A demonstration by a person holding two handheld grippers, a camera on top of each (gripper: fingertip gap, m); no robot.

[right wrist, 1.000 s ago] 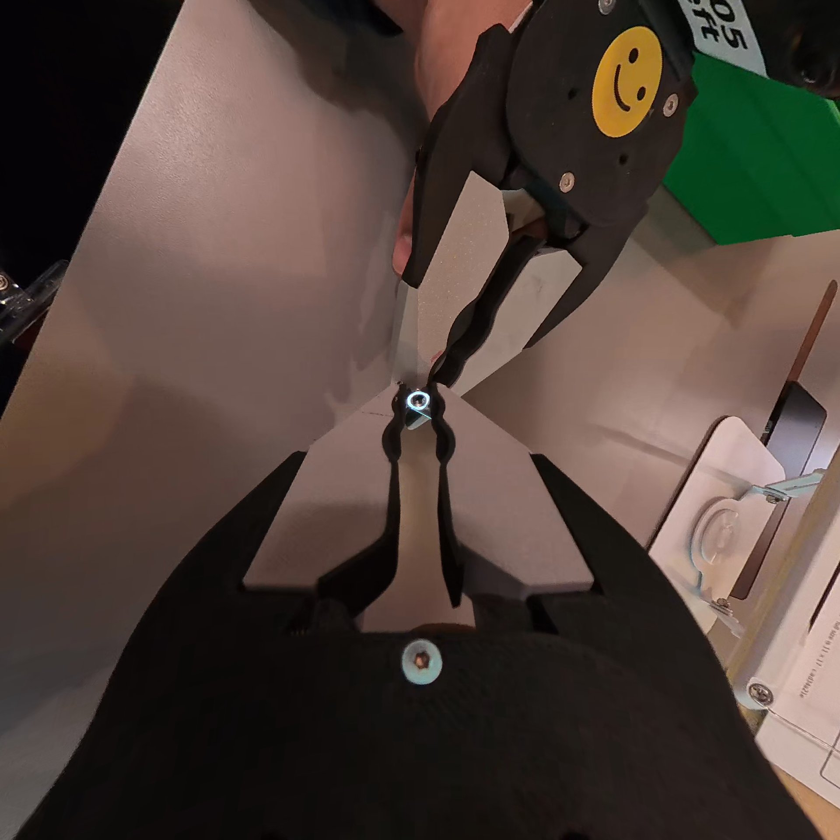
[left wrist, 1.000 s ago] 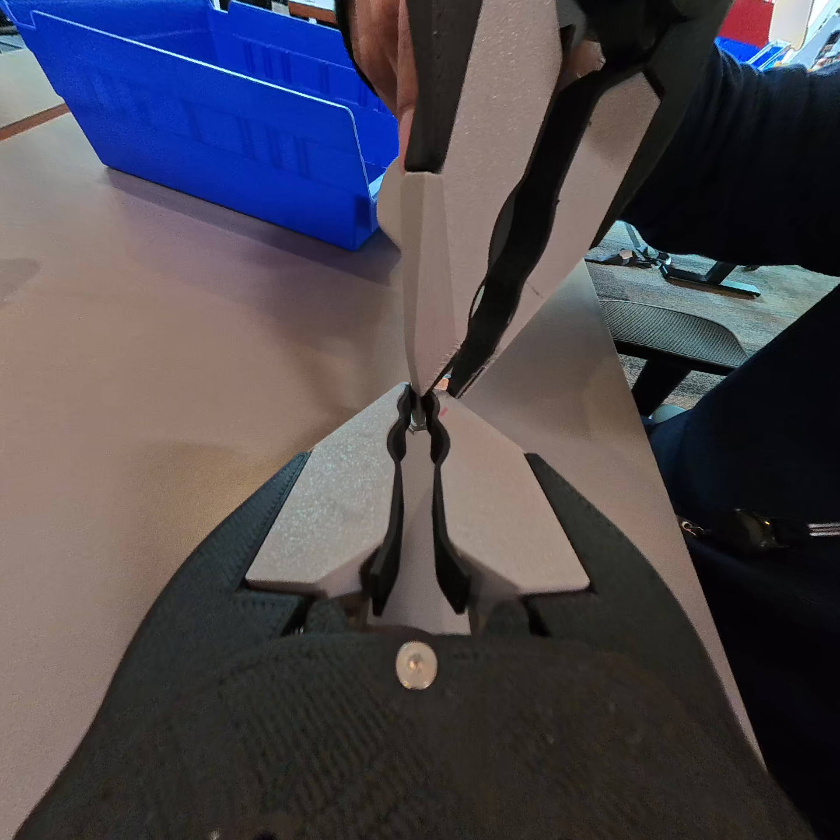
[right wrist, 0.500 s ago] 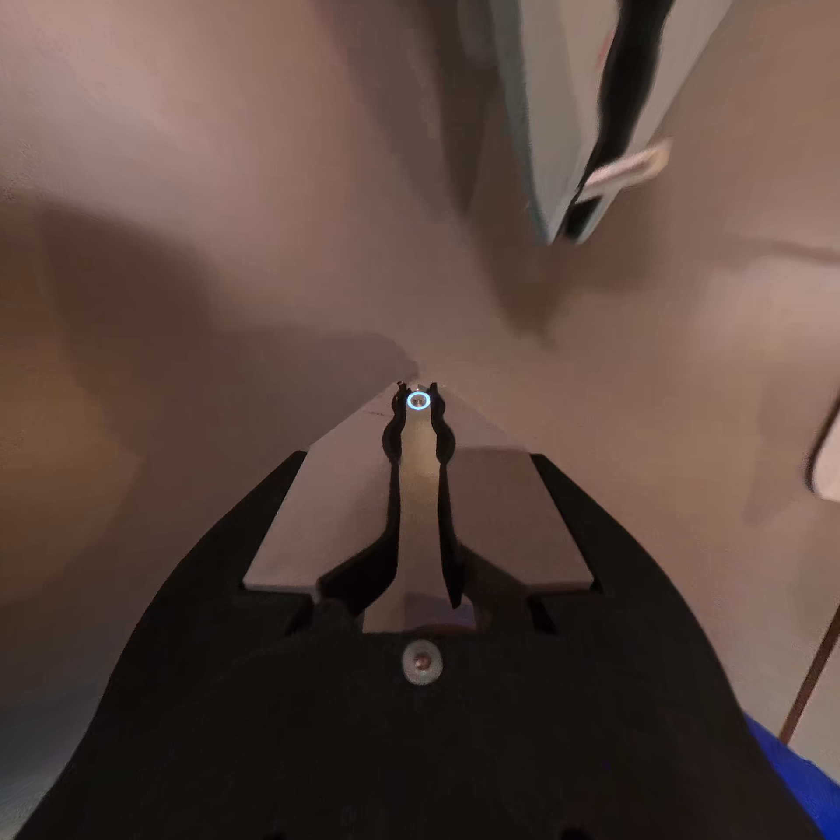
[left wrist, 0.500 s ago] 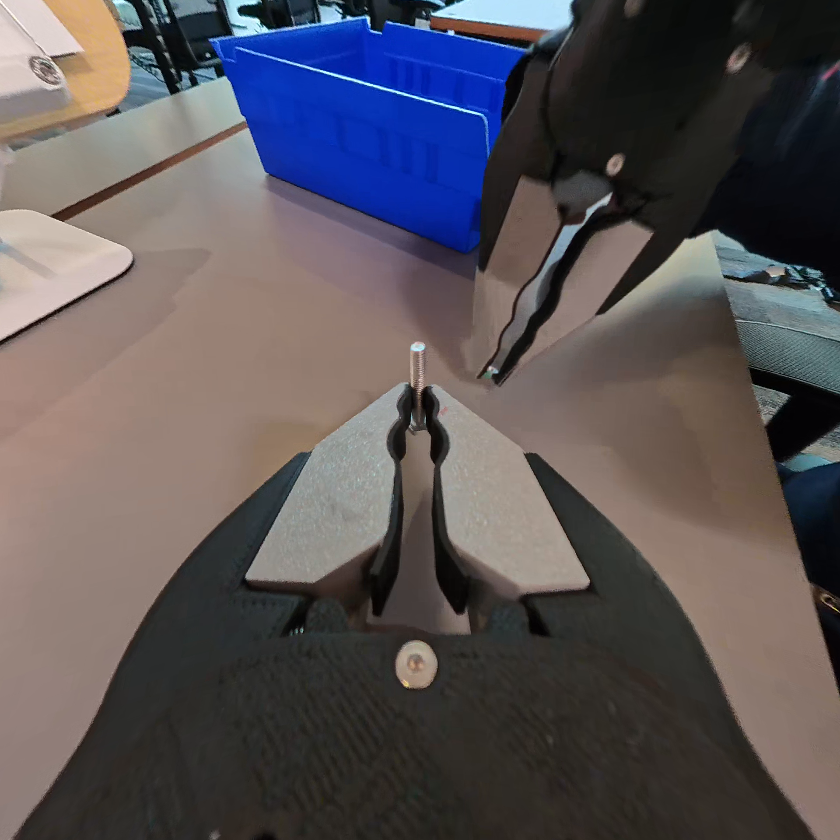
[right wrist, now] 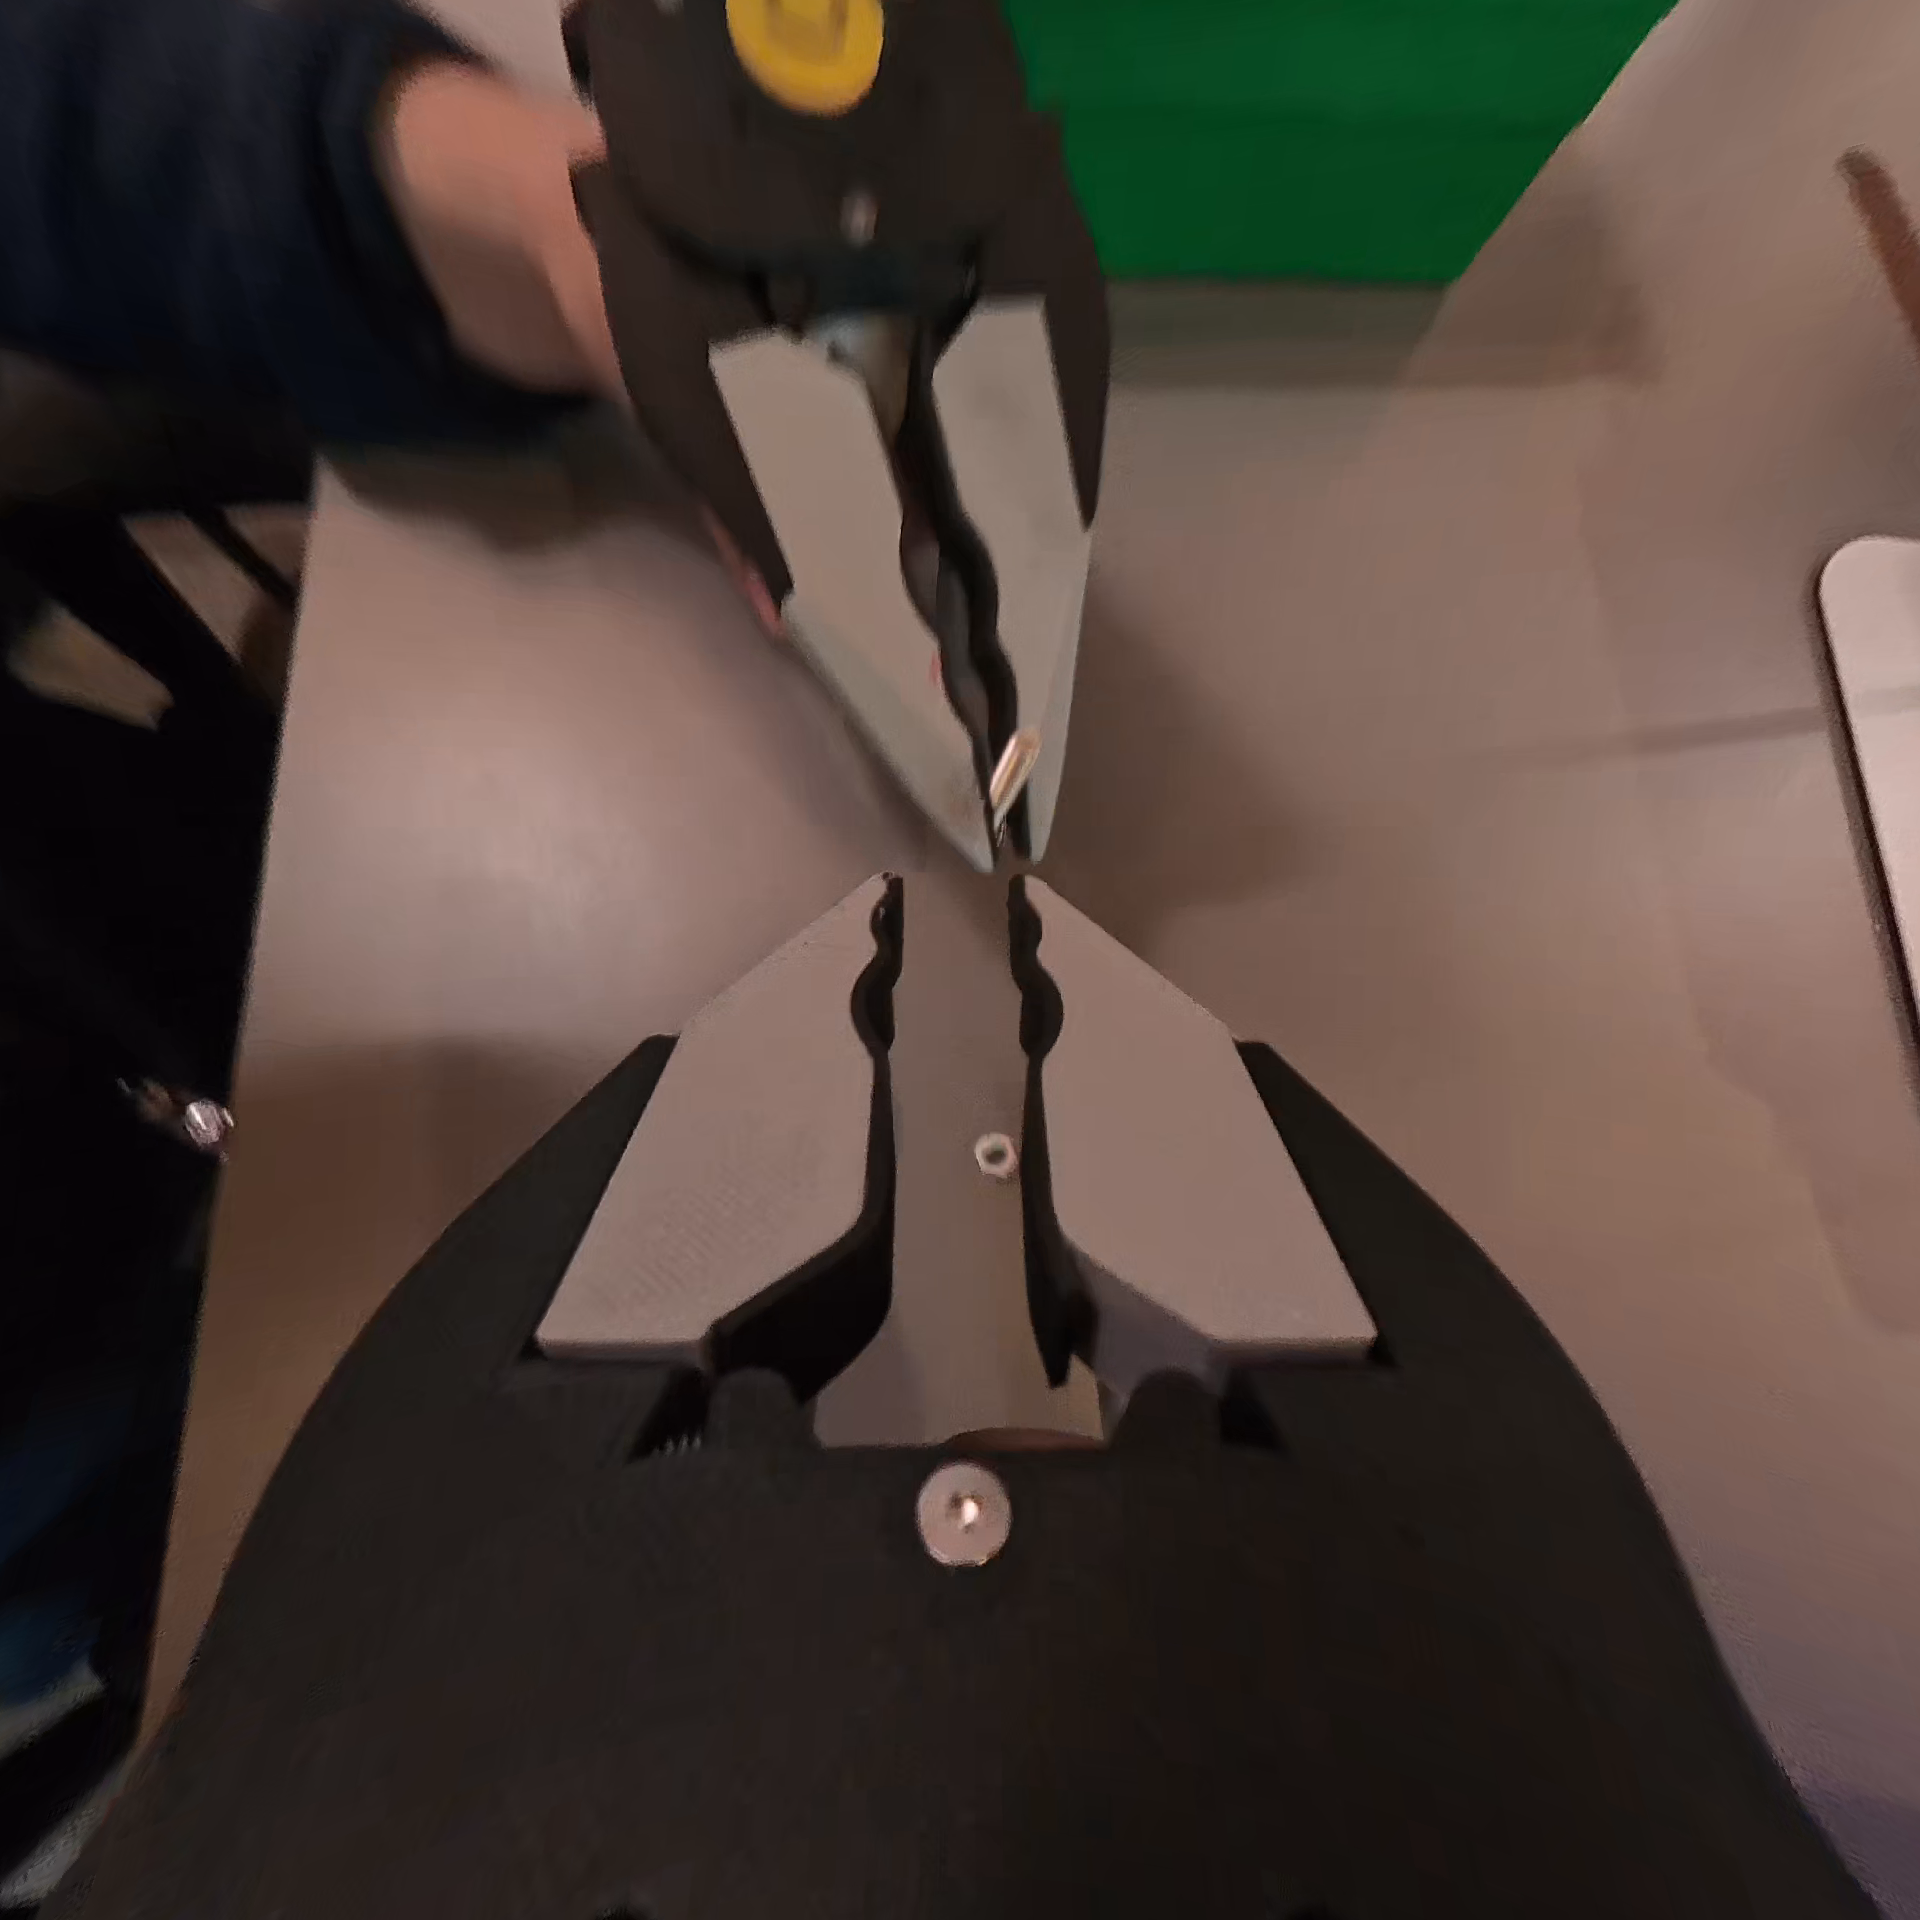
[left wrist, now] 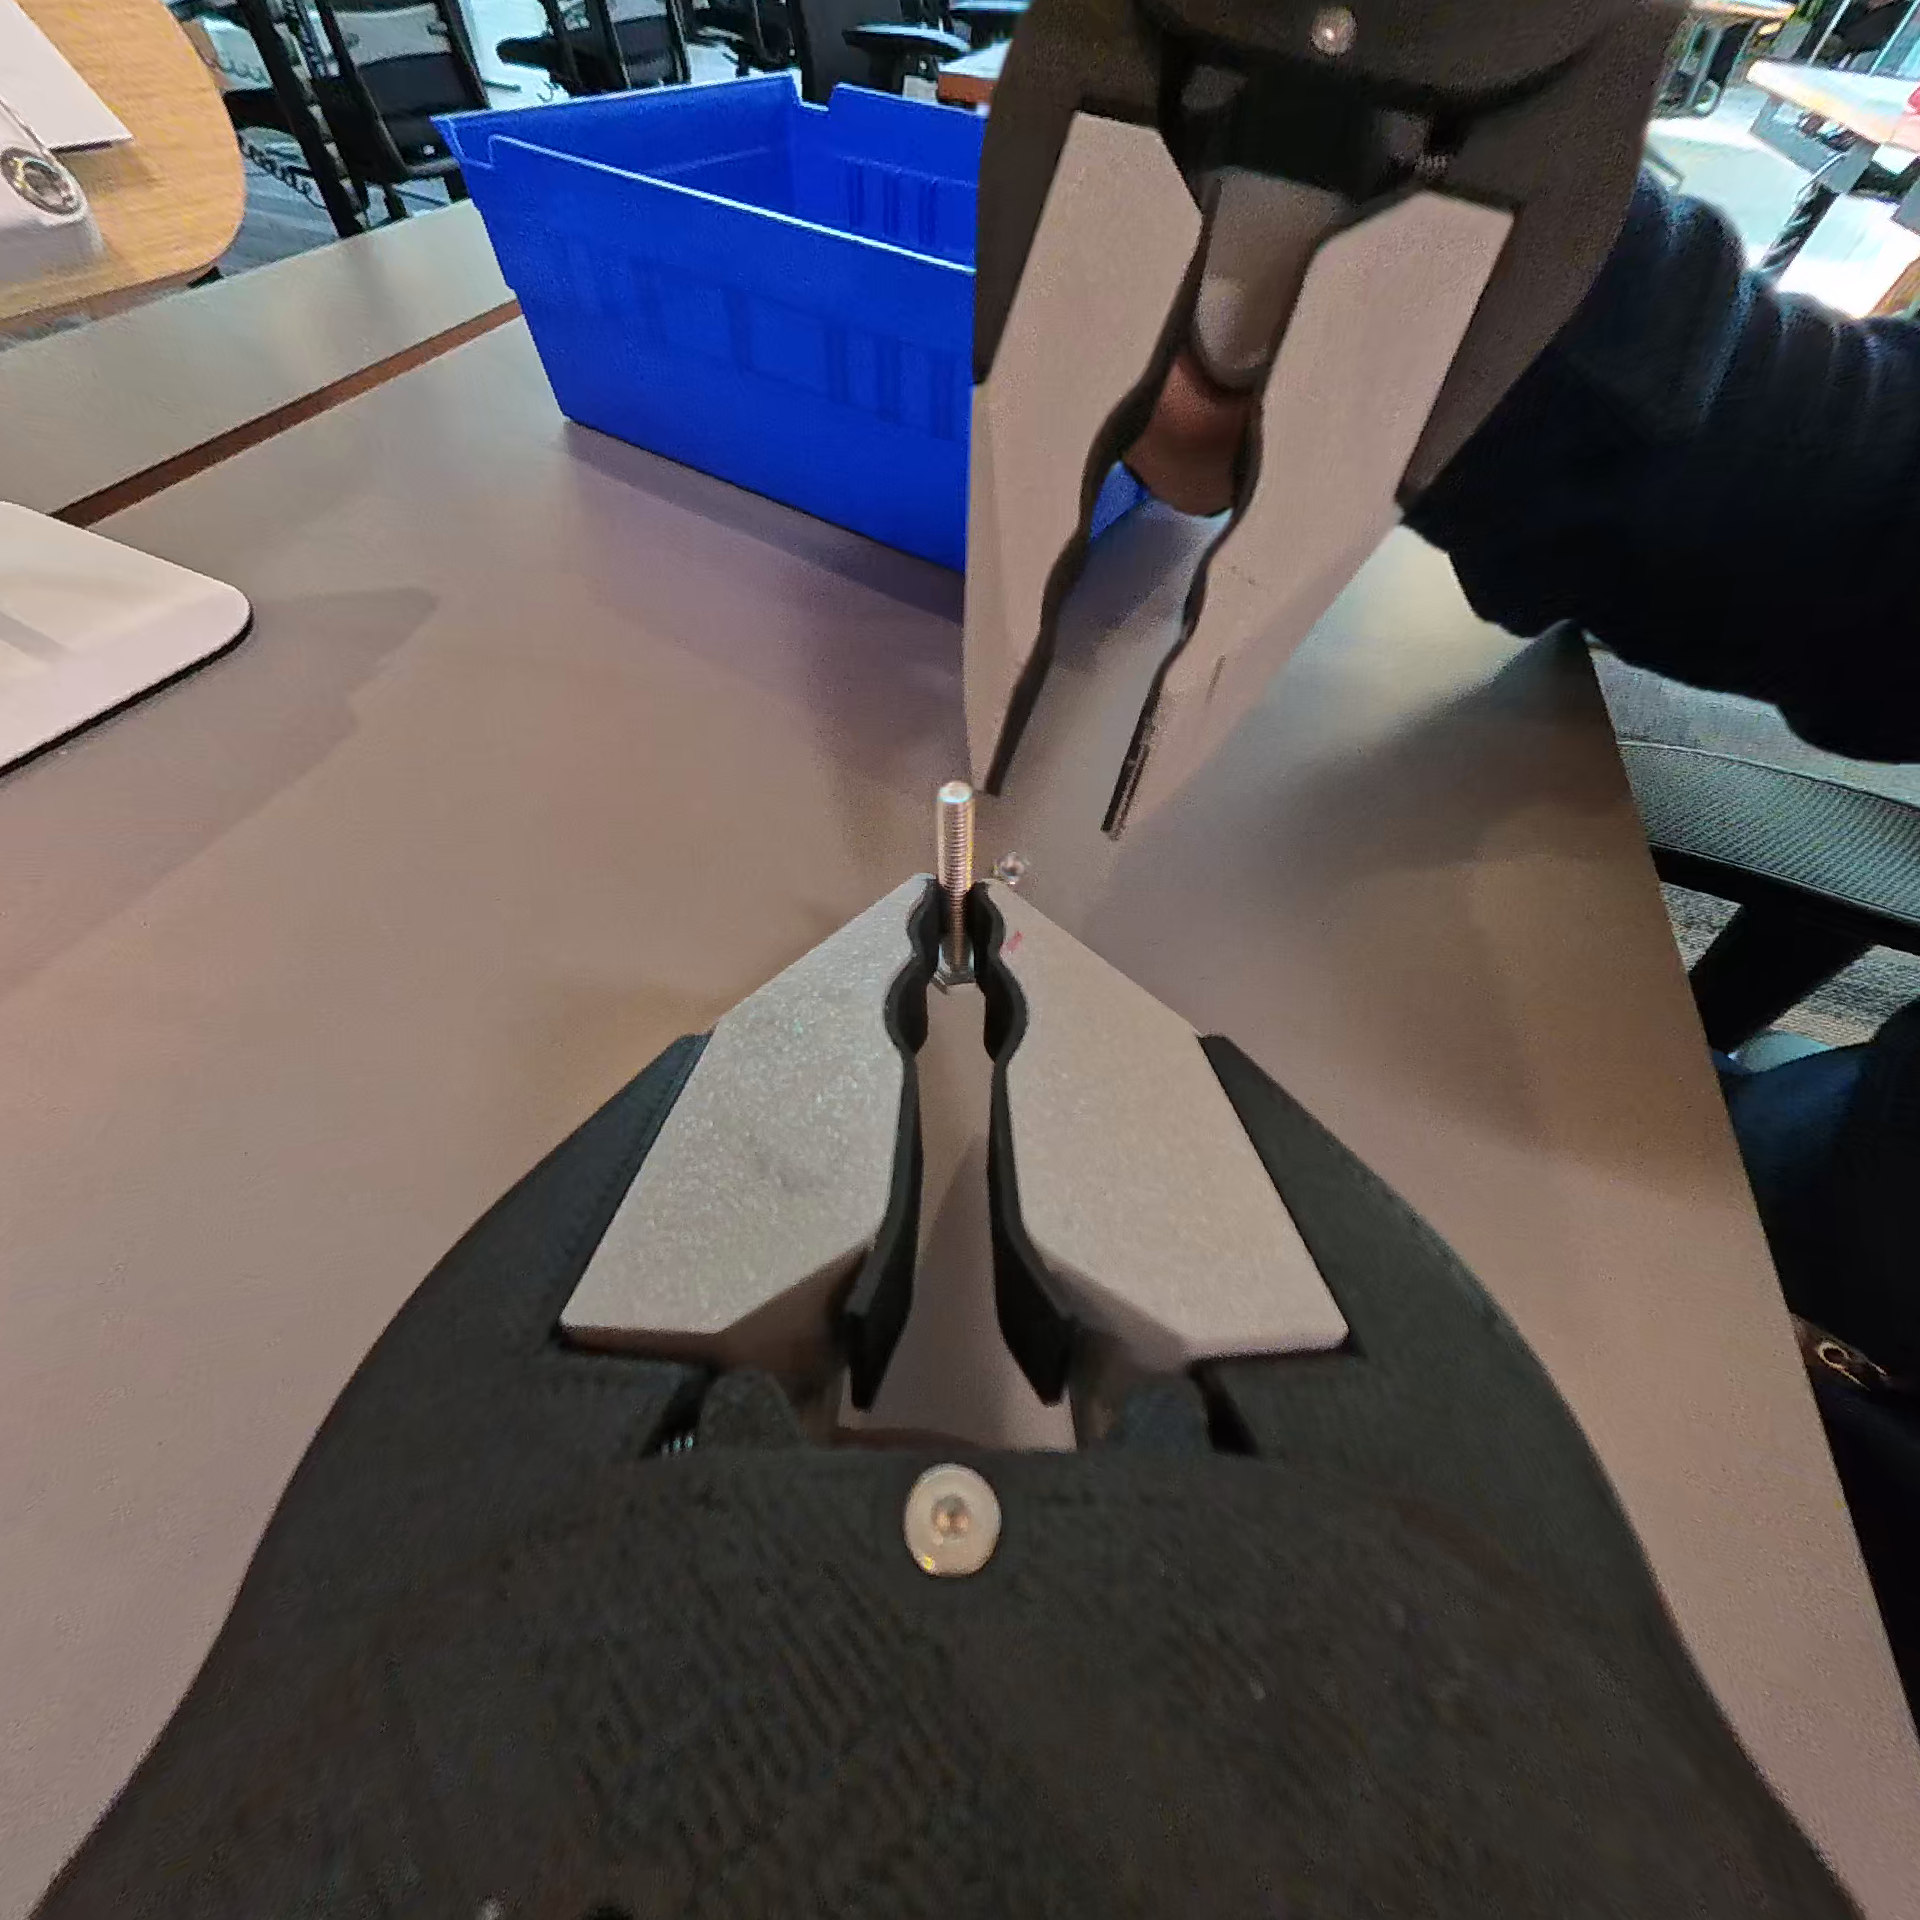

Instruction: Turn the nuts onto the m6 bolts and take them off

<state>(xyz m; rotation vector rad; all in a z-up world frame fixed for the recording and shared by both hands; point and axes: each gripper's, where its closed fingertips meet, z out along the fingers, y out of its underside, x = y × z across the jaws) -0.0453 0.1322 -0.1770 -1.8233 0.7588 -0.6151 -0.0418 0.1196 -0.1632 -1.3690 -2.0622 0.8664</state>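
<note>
My left gripper is shut on a silver bolt, which stands upright with its head down between the pads. The bolt's thread is bare. A small silver nut lies on the grey table just right of the bolt. My right gripper hangs open and empty above the nut. In the right wrist view my right gripper is open, and the nut lies on the table between its fingers. The left gripper shows there too, with the bolt in its tips.
A blue bin stands at the back of the table. A white pad lies at the left. A chair and a person's dark sleeve are at the right edge. A green box stands beyond the left gripper. Only a small space, under 4 cm, lies between the two pairs of fingers.
My right gripper held the nut at the bolt's tip, then pulled away, opened and let it go. The nut now lies on the table. My left gripper still holds the bolt.
</note>
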